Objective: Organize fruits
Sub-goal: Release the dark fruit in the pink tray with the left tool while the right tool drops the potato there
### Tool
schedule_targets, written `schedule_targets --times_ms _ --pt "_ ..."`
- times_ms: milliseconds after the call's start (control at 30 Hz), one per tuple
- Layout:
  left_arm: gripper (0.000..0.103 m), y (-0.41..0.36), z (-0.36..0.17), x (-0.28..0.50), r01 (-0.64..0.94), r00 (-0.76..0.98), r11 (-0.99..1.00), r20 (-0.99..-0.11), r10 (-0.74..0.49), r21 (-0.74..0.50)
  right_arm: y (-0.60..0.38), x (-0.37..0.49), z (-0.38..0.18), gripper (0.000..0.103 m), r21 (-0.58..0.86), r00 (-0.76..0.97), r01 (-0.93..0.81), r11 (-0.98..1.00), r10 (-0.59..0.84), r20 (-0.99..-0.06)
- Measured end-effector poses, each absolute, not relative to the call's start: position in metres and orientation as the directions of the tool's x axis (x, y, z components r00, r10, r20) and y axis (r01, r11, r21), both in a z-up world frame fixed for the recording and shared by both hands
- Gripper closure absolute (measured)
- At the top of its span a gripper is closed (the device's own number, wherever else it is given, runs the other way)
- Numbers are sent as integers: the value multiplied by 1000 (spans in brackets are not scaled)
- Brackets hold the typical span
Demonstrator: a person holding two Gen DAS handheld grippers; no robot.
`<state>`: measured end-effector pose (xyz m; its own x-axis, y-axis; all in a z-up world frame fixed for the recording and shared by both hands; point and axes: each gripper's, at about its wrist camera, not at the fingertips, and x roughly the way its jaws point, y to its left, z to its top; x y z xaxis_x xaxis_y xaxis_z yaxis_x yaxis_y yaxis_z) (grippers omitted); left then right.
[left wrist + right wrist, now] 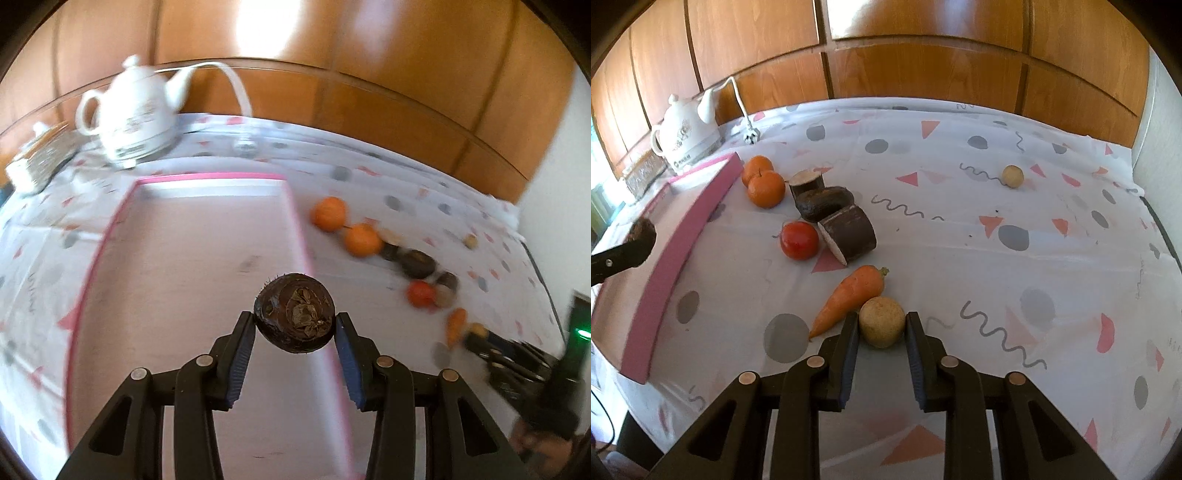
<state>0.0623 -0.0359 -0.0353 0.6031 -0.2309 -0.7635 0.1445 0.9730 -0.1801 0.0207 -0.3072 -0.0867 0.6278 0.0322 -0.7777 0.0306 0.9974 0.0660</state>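
My left gripper (295,325) is shut on a dark brown round fruit (294,312) and holds it above the pink-rimmed tray (207,177). It also shows at the left edge of the right wrist view (642,230). My right gripper (882,325) has its pads on both sides of a tan round fruit (882,321) that rests on the tablecloth beside a carrot (849,299). Two oranges (765,187), a red tomato (799,240) and dark cut pieces (849,232) lie beyond, right of the tray (683,229). Another tan fruit (1013,176) lies far right.
A white teapot (129,114) with a white cord stands at the back left, beside a patterned box (40,158). A wooden wall panel runs behind the table. The patterned tablecloth (1034,258) covers the table.
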Motion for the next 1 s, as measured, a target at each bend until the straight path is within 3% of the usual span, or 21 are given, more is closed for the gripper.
schedule_targets --times_ms 433,600,833,1000 --pt "58 51 -51 69 -110 630 988 -776 -16 -109 -239 24 -39 78 147 652 -227 963 262 -711" --pt "55 58 -47 62 -129 645 984 -764 -8 -119 -187 42 -29 78 160 610 -359 919 361 -705" --pt "38 68 -38 49 -151 668 975 -744 -21 -163 -125 72 -26 78 176 559 -443 879 424 -713" --pt "37 75 -35 42 -162 674 969 -738 -30 -188 -102 85 -25 75 186 553 -452 872 438 -709"
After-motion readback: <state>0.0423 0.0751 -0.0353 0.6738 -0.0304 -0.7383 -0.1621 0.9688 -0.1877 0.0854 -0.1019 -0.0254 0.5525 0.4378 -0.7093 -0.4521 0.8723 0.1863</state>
